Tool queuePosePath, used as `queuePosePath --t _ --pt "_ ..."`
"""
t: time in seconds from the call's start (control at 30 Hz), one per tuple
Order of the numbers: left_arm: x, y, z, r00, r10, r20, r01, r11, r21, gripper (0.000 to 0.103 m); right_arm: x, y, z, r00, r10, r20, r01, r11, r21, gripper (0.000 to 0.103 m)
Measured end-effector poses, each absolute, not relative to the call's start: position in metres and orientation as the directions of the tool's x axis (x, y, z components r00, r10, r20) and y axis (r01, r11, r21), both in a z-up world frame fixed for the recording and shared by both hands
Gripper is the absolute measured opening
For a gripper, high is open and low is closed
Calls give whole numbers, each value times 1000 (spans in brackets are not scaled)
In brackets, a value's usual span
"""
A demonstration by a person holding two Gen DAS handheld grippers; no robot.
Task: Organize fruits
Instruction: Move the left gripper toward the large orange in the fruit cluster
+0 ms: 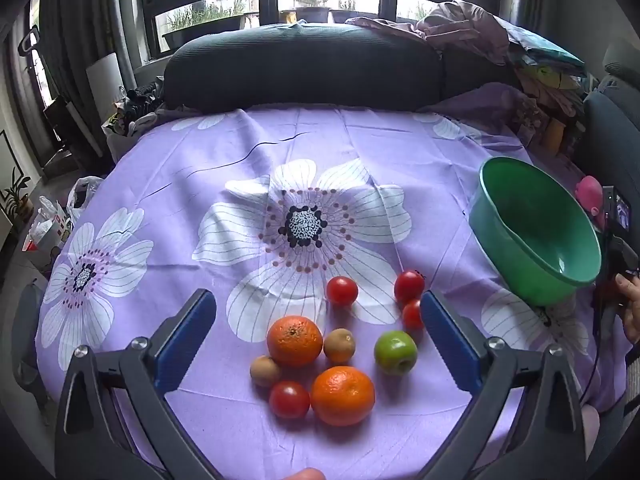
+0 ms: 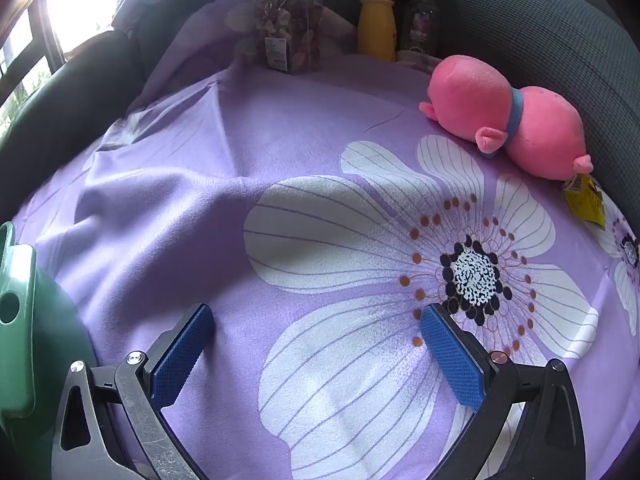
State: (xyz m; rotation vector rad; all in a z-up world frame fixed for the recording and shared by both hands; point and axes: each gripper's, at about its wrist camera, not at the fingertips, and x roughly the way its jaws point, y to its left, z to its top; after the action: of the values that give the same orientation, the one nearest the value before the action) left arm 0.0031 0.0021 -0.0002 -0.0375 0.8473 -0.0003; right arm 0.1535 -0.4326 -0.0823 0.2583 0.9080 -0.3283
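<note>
Fruit lies in a loose cluster on the purple flowered cloth (image 1: 280, 140): two oranges (image 1: 295, 341) (image 1: 343, 395), a green apple (image 1: 395, 352), two brown kiwis (image 1: 339, 345) (image 1: 265, 371) and several red tomatoes (image 1: 341, 290) (image 1: 289, 399). My left gripper (image 1: 318, 316) hangs open above the cluster, nothing between its blue pads. An empty green bowl (image 1: 532, 232) stands to the right of the fruit; its rim and handle (image 2: 16, 320) show at the left edge of the right wrist view. My right gripper (image 2: 316, 334) is open over bare cloth.
A pink plush toy (image 2: 504, 120) lies at the right by a dark cushion (image 2: 540, 32). A yellow bottle (image 2: 376, 34), a dark jar (image 2: 420, 20) and a clear packet (image 2: 290, 32) stand at the cloth's far edge. A dark bolster (image 1: 304, 68) runs along the back under the window.
</note>
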Motion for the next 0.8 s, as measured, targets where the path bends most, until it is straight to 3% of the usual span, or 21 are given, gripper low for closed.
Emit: queuePosePath --t 0.37,0.57,0.67,0.8 --pt "7 -7 15 735 50 -677 -41 999 29 102 146 -431 -78 558 -167 -813 385 920 75 103" --pt "-5 -6 20 761 54 -646 -43 999 32 102 77 -411 -15 660 -330 -675 449 893 2 103" --pt "-12 -6 23 773 58 -632 -50 998 30 102 52 -377 24 759 -239 -606 318 948 26 103" --pt "-20 -1 27 776 55 -628 -57 998 17 102 29 -305 55 827 21 -562 5 999 44 103"
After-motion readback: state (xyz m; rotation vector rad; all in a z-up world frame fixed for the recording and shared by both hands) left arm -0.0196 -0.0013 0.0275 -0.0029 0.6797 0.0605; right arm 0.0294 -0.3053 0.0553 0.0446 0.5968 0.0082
